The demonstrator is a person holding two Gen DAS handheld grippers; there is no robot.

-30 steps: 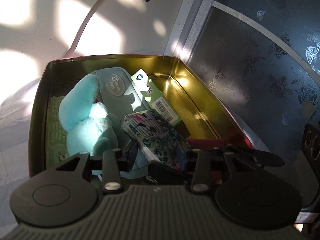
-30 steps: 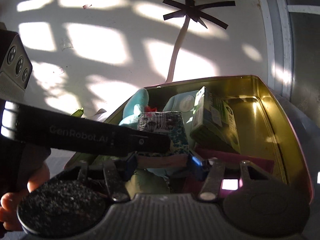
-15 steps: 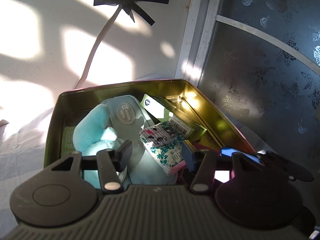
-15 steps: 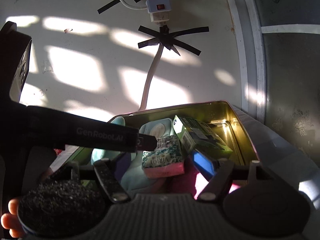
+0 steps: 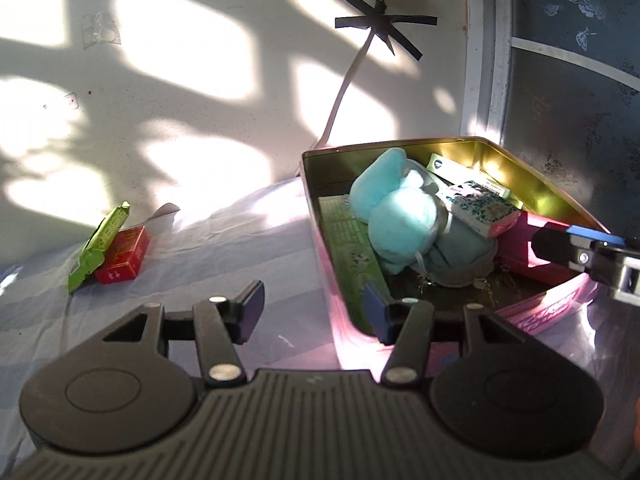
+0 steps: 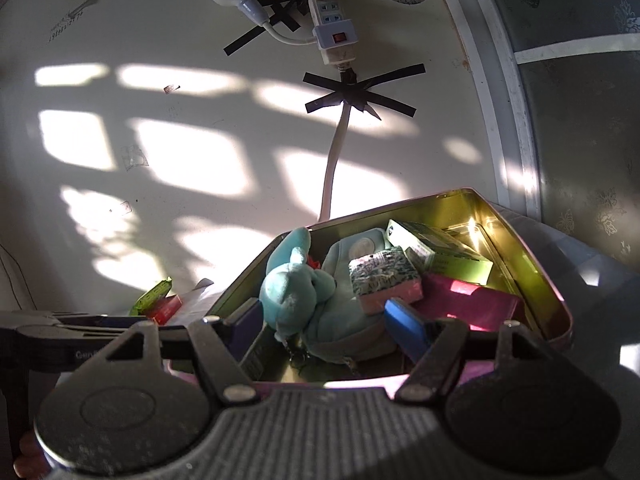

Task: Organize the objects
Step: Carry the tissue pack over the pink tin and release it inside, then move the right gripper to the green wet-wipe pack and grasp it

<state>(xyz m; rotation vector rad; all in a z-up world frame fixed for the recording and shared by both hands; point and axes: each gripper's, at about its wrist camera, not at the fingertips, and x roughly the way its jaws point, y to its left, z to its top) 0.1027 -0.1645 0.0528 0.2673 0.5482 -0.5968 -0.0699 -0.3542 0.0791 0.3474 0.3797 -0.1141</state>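
Both grippers hang empty near the tin box (image 5: pixel 516 152), jaws released on each, nothing between the pads. The left gripper (image 5: pixel 310 312) sits at lower centre of its frame, straddling the tin's near-left corner; the right gripper (image 6: pixel 324 326) is at lower centre of its own frame, over the tin's near edge.

Step in hand, as I read it: between items. The tin already holds the blue plush toy (image 5: pixel 396 216), a grey pouch (image 5: pixel 460 256) under it, a patterned tissue pack (image 5: pixel 484 208), a green-and-white carton (image 5: pixel 452 168), a magenta box (image 6: pixel 472 300) and a flat green pack (image 5: pixel 352 248) along the left wall. 2 things look left to do: the red box (image 5: pixel 124 256) and the green packet (image 5: pixel 98 248) leaning on it, mid-left of the frame on the pale striped cloth (image 5: pixel 208 264), well apart from the tin.

Next move prob. calls for the left gripper to swing toward mid-left, line its jaws across the red box or the packet, close, then carry it over the tin wall. The packet is thin and tilted, so it may slip.

Views: the left wrist cam shows the 2 loose items clearly plus the right gripper's tip at right edge. The right wrist cam shows them only partly, mid-left, but gives the power strip (image 6: pixel 332 20) taped to the wall, and the tin's inside right wall.
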